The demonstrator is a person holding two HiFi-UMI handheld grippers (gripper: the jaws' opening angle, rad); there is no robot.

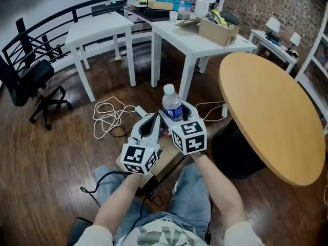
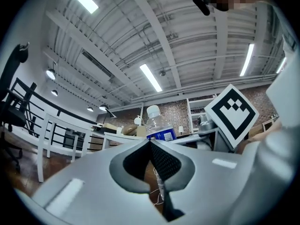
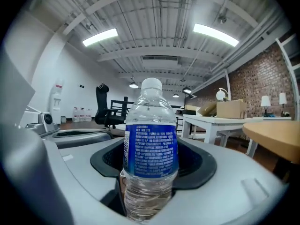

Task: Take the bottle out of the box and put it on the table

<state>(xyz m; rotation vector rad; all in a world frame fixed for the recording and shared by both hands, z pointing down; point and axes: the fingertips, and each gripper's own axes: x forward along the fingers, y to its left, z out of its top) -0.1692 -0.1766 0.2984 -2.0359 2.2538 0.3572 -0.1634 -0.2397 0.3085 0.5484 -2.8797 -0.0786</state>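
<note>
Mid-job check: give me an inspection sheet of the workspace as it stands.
Surface: round wooden table at right, nothing on the part in view.
Job's things: water bottle upright, held above the cardboard box.
Clutter: second cardboard box on a white table behind.
Grippers: right gripper shut on the bottle; left gripper shut, empty.
Cables: white cable looped on the floor; black cable by the person's leg.
Surroundings: office chair, railing, brick wall.

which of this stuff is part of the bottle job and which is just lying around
Job: bottle, held in the right gripper; cardboard box beneath it; round wooden table.
Lying about: white cable, office chair, white tables.
</note>
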